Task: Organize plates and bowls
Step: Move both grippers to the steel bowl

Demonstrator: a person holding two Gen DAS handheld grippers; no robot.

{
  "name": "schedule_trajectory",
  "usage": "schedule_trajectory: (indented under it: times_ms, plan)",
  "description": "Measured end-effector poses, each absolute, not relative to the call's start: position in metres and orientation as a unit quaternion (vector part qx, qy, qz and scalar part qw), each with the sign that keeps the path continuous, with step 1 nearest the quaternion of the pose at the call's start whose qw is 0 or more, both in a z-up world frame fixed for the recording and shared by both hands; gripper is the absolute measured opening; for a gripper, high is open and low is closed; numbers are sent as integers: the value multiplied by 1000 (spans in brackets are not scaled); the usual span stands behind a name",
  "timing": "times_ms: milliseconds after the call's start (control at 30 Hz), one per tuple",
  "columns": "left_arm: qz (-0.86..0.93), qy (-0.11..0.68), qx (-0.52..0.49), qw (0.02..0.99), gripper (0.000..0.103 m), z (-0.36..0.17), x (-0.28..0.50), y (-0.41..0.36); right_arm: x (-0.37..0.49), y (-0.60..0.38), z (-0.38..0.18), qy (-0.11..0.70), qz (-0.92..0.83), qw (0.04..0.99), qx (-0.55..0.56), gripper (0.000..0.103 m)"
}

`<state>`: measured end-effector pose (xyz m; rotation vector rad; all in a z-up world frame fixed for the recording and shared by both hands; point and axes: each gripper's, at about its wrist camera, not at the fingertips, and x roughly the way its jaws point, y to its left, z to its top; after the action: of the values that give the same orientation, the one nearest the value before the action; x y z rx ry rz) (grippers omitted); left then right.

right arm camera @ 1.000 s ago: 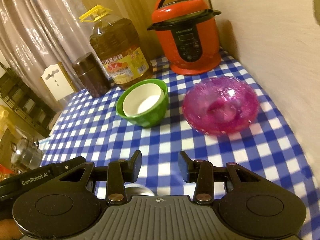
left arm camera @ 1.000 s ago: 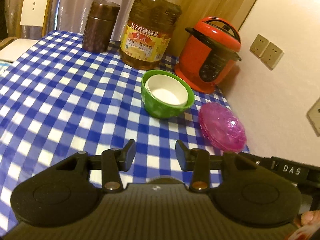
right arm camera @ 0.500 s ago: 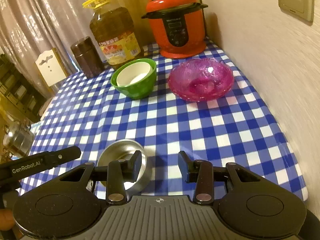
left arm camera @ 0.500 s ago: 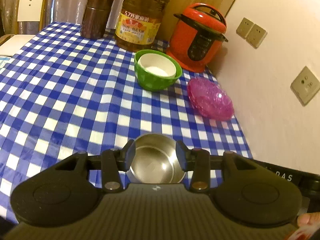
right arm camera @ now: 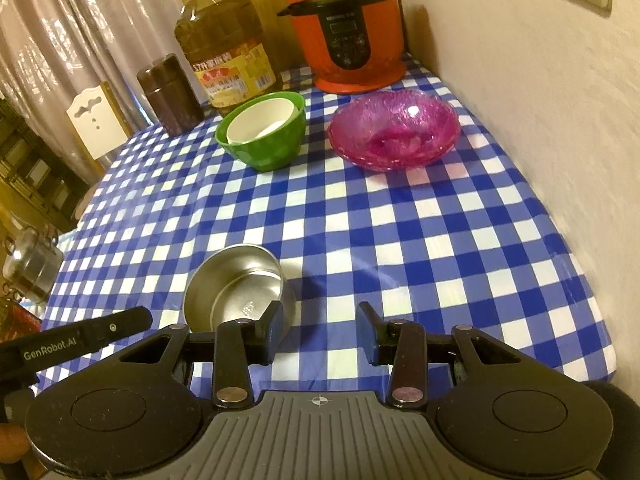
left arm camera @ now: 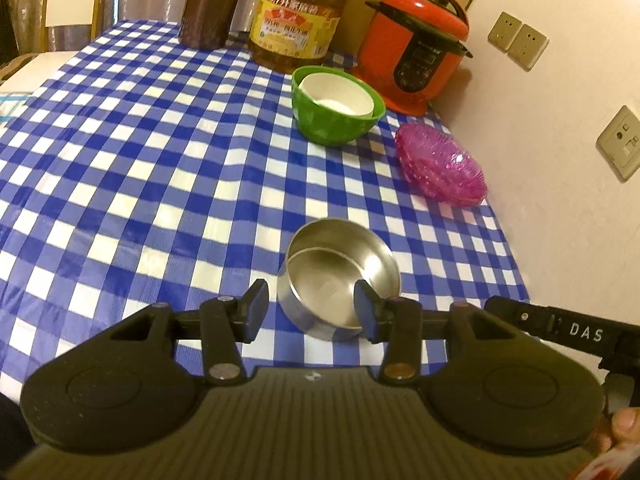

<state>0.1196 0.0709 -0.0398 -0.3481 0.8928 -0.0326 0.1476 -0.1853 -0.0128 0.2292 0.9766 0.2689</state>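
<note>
A steel bowl stands near the front edge of the blue checked table. My left gripper hangs open just above its near wall, not gripping it. My right gripper is open to the right of the steel bowl, with only cloth between its fingers. Further back, a green bowl holds a white bowl. To their right lies a stack of pink glass bowls. The right wrist view shows the green bowl, the white bowl and the pink bowls.
At the back stand a red pressure cooker, a large oil bottle and a brown canister. A wall with sockets runs along the table's right side. A chair back stands beyond the far left corner.
Both grippers have drawn back toward the table's near edge, away from the green bowl. The steel bowl, unseen a second ago, now shows in front of both.
</note>
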Motion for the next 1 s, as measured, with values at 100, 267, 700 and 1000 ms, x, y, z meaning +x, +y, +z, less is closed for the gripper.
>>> schedule_trajectory:
  times_ms: [100,267,700,1000]
  plan:
    - [-13,433,-165,886,44,-43,120,72,148,-186,-16,470,127,866,113,41]
    - [-8,441,-166,882,44,-51,122,74,148,-186,-22,476,124,863,118,41]
    - [1,453,-172,874,47,-65,132,75,157,-175,-32,480,136,858,127,41]
    - [10,456,-189,870,47,-75,139,82,168,-166,-39,480,148,853,142,41]
